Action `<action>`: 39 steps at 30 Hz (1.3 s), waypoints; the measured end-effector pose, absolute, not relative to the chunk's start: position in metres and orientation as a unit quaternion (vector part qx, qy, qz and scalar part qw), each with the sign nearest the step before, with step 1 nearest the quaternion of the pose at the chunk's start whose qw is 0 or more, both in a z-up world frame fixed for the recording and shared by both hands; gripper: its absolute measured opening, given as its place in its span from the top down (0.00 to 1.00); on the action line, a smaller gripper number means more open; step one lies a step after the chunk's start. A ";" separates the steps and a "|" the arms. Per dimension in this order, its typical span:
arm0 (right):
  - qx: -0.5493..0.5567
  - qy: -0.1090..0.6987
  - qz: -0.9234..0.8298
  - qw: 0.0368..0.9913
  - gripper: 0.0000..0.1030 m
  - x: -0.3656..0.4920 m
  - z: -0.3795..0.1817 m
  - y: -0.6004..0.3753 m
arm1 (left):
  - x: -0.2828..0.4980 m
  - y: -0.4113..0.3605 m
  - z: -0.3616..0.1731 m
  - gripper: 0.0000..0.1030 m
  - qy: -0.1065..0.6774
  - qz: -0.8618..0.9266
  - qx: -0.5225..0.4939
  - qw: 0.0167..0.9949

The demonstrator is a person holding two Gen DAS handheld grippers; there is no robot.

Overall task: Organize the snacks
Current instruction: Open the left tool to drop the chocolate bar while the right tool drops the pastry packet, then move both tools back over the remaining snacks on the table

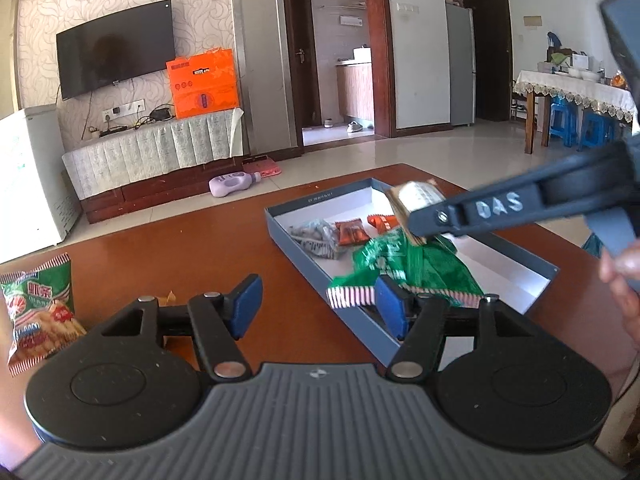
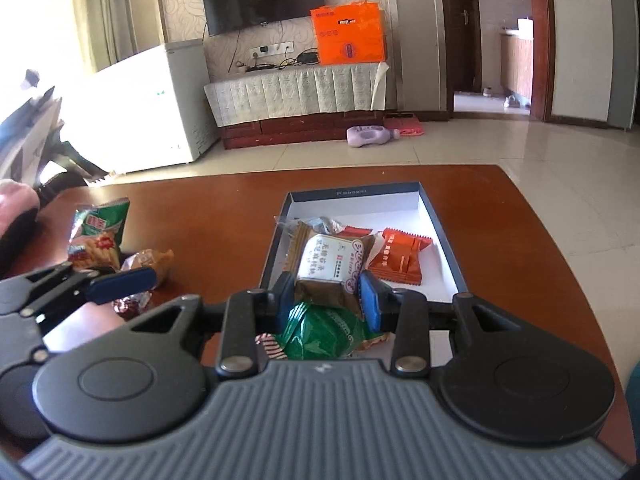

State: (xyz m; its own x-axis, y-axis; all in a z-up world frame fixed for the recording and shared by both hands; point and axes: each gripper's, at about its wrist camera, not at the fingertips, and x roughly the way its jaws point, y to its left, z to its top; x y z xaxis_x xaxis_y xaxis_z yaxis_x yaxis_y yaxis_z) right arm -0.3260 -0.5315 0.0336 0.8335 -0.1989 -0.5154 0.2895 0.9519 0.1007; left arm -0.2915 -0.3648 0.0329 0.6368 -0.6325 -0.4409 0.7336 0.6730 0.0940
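- Snacks are partly sorted: the grey box (image 2: 444, 240) ahead of our right gripper (image 2: 326, 294) already holds a green packet (image 2: 320, 336) just below the jaws, two orange sachets (image 2: 400, 254) beyond and to the right of them, and a clear-wrapped piece (image 1: 316, 236) toward the far left corner.
- We have the right gripper clamped on a brown-and-white cake packet (image 2: 332, 268), both blue pads pressing its sides, held over the box; in our judgement it is not yet set down.
- Our left gripper (image 1: 316, 306) has its jaws apart with nothing between them; its right pad (image 1: 390, 304) sits beside the green packet's striped edge, and we cannot tell whether they touch.
- What we still see outside the box, on the table (image 2: 200, 208): a green-and-red chip bag (image 1: 40, 308) to the left of the left gripper, a gold-wrapped sweet (image 2: 148, 262) and a small red-wrapped sweet (image 2: 130, 305).
- We judge the job roughly half done: the held packet to release, then three loose items to bring in.
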 end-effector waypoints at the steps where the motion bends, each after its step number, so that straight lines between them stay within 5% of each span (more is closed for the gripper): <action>1: 0.088 0.257 -0.134 0.953 0.57 -0.326 0.033 -0.532 | -0.295 -0.363 0.032 0.34 0.189 -0.383 0.136 0.894; 7: 0.089 0.258 -0.171 0.947 0.47 -0.333 0.029 -0.539 | -0.309 -0.359 0.029 0.34 0.192 -0.387 0.141 0.891; 39: 0.074 0.252 -0.076 0.962 0.47 -0.313 0.044 -0.477 | -0.269 -0.291 0.027 0.34 0.223 -0.298 0.112 0.921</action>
State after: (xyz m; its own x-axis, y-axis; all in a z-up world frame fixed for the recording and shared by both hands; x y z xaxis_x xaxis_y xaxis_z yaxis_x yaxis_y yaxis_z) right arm -0.3127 -0.4769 0.0443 0.8610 -0.1092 -0.4968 0.1836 0.9776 0.1033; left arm -0.2692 -0.2914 0.0271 0.7231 -0.4981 -0.4786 0.5986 0.7976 0.0742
